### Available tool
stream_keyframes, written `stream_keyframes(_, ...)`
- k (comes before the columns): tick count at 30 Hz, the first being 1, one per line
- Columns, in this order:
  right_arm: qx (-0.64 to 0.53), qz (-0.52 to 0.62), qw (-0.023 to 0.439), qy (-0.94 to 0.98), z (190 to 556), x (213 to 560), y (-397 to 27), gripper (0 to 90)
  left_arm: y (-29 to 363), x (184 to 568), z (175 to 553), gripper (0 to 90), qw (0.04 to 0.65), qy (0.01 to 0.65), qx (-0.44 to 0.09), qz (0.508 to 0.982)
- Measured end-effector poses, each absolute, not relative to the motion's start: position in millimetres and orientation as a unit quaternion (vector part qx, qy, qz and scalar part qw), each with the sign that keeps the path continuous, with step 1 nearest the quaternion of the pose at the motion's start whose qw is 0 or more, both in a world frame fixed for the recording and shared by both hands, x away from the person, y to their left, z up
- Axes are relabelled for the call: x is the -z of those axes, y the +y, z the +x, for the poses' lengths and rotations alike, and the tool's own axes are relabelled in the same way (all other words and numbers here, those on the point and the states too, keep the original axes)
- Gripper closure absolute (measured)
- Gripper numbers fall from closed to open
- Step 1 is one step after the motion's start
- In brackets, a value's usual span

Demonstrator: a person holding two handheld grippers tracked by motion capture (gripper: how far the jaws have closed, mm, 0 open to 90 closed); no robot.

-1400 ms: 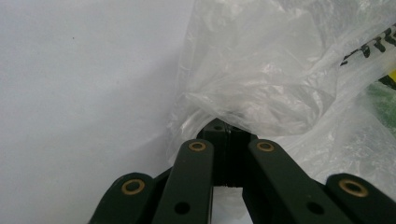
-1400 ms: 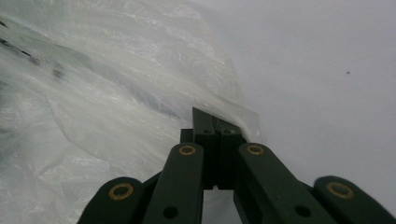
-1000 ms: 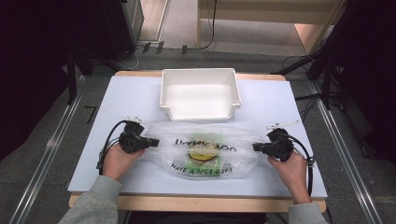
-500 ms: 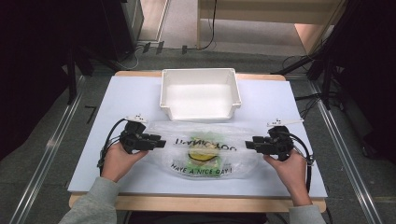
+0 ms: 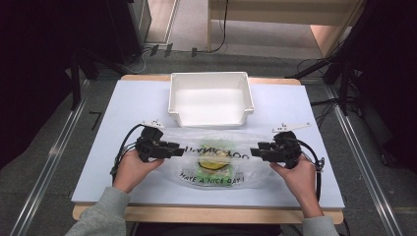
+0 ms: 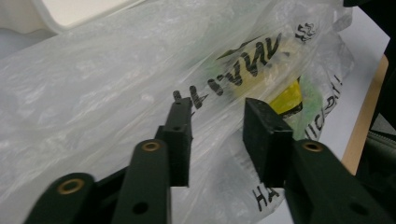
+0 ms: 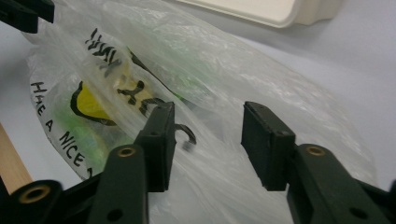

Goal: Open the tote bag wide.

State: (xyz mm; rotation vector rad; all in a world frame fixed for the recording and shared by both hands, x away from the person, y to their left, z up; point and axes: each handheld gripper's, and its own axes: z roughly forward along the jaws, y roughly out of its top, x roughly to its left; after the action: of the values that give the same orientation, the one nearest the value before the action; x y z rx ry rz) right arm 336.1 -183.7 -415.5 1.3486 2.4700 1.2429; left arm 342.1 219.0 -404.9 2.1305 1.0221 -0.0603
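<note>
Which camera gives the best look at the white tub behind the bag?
The high view: the whole white tub shows from above, empty, beyond the plastic bag. The left gripper view catches a corner; the right gripper view catches part of its rim.

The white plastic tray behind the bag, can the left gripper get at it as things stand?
Probably yes: the left gripper has open jaws, nothing clamped, and the white plastic tray sits open just beyond the clear printed plastic bag, which it must pass over.
</note>
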Motion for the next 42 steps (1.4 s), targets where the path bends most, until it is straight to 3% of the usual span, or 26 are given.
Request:
stream_keyframes(1, -0.404, 0.438, 0.033, 0.802, 336, 416, -184, 56.8, 219, 405, 342, 69.3, 0.379, 0.400, 0.024, 0.834)
stream_keyframes(2, -0.405, 0.433, 0.030, 0.805, 338, 414, -179, 65.3, 216, 403, 343, 74.7, 0.382, 0.402, 0.030, 0.832)
stream_keyframes(3, -0.405, 0.433, 0.030, 0.805, 338, 414, -179, 65.3, 216, 403, 343, 78.3, 0.382, 0.402, 0.030, 0.832)
stream_keyframes(4, -0.405, 0.427, 0.026, 0.809, 339, 414, -175, 73.5, 212, 402, 345, 82.6, 0.382, 0.402, 0.033, 0.831)
stream_keyframes(6, -0.402, 0.424, 0.025, 0.811, 341, 415, -171, 79.4, 211, 402, 346, 88.2, 0.384, 0.400, 0.033, 0.832)
stream_keyframes(8, -0.398, 0.423, 0.023, 0.814, 344, 417, -168, 87.1, 204, 403, 350, 90.0, 0.385, 0.400, 0.029, 0.831)
stream_keyframes(10, -0.399, 0.422, 0.022, 0.814, 345, 418, -166, 89.3, 203, 404, 352, 90.0, 0.384, 0.401, 0.029, 0.831)
stream_keyframes(29, -0.339, 0.415, -0.007, 0.845, 353, 454, -136, 90.0, 184, 420, 364, 90.0, 0.375, 0.405, 0.009, 0.834)
stream_keyframes(42, -0.357, 0.420, 0.026, 0.834, 372, 442, -128, 90.0, 179, 428, 364, 90.0, 0.364, 0.402, 0.009, 0.840)
